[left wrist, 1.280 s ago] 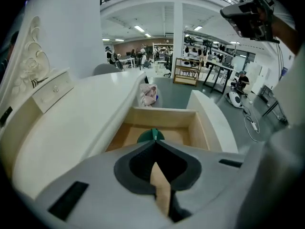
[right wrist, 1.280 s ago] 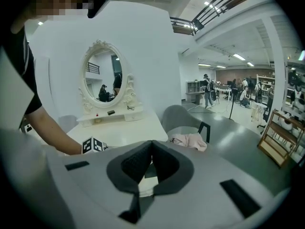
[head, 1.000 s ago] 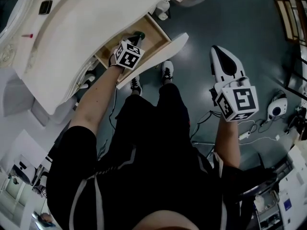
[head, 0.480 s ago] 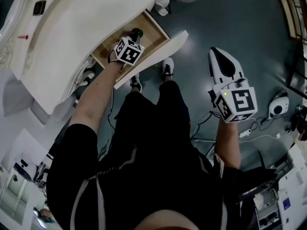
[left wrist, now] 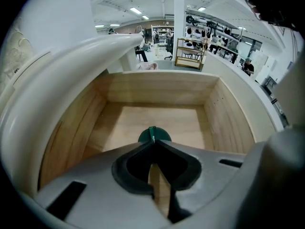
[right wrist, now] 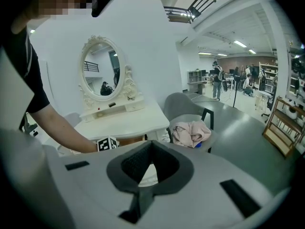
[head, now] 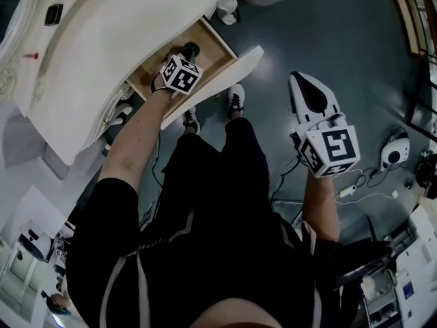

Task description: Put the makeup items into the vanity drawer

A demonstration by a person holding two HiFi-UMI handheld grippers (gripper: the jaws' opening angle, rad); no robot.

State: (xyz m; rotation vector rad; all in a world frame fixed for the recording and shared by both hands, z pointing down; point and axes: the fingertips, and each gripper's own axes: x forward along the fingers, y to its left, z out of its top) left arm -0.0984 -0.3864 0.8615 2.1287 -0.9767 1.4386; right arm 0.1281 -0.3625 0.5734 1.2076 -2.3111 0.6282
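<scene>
The vanity's wooden drawer (head: 220, 55) stands pulled out below the white tabletop (head: 116, 39). My left gripper (head: 189, 52) reaches into the drawer and is shut on a dark green makeup item (left wrist: 155, 134), held above the bare drawer floor (left wrist: 128, 123); its shape is mostly hidden by the jaws. My right gripper (head: 305, 82) hangs over the grey floor to the right of the drawer, shut with nothing in it. In the right gripper view its tips (right wrist: 151, 143) point towards the vanity (right wrist: 119, 120).
A small red item (head: 31, 56) and a black item (head: 53, 14) lie on the back of the vanity top. An oval mirror (right wrist: 101, 74) stands on it. A grey chair with a pink cloth (right wrist: 190, 131) sits to the vanity's right. Cables and equipment (head: 395, 154) lie on the floor.
My left gripper has shifted slightly deeper over the drawer with the green item. The right gripper has drifted a little left and up.
</scene>
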